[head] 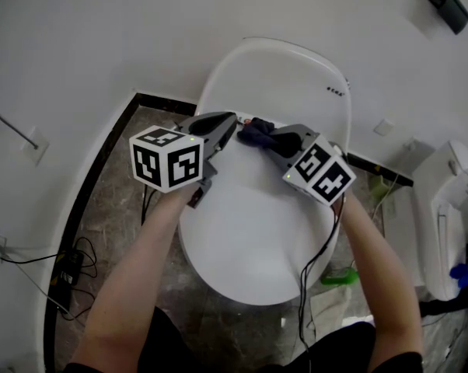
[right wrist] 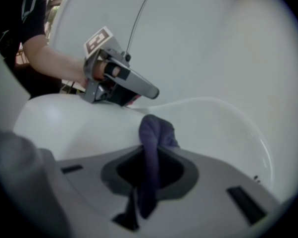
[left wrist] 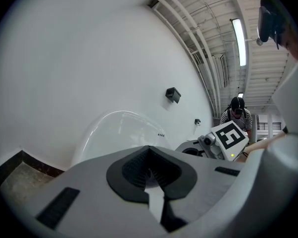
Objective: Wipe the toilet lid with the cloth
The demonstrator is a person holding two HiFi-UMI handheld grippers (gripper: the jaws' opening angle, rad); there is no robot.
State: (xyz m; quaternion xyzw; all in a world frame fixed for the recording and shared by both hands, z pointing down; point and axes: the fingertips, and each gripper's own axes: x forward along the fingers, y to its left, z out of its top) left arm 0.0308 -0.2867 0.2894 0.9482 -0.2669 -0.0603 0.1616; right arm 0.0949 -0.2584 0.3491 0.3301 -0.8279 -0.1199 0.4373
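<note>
The white toilet lid (head: 249,231) lies closed below me, with the raised white back part (head: 281,76) behind it. A dark blue-purple cloth (head: 255,134) rests bunched at the lid's rear. My right gripper (head: 271,140) is shut on the cloth (right wrist: 151,148), which runs down between its jaws. My left gripper (head: 230,127) hovers just left of the cloth, its jaws closed with nothing in them. In the left gripper view the left gripper (left wrist: 151,175) points at the white wall, and the right gripper's marker cube (left wrist: 230,136) shows to its right.
Dark marble floor (head: 117,208) with cables and a black power adapter (head: 65,274) lies left of the toilet. A second white fixture (head: 444,216) stands at the right, with green items (head: 339,277) on the floor beside it.
</note>
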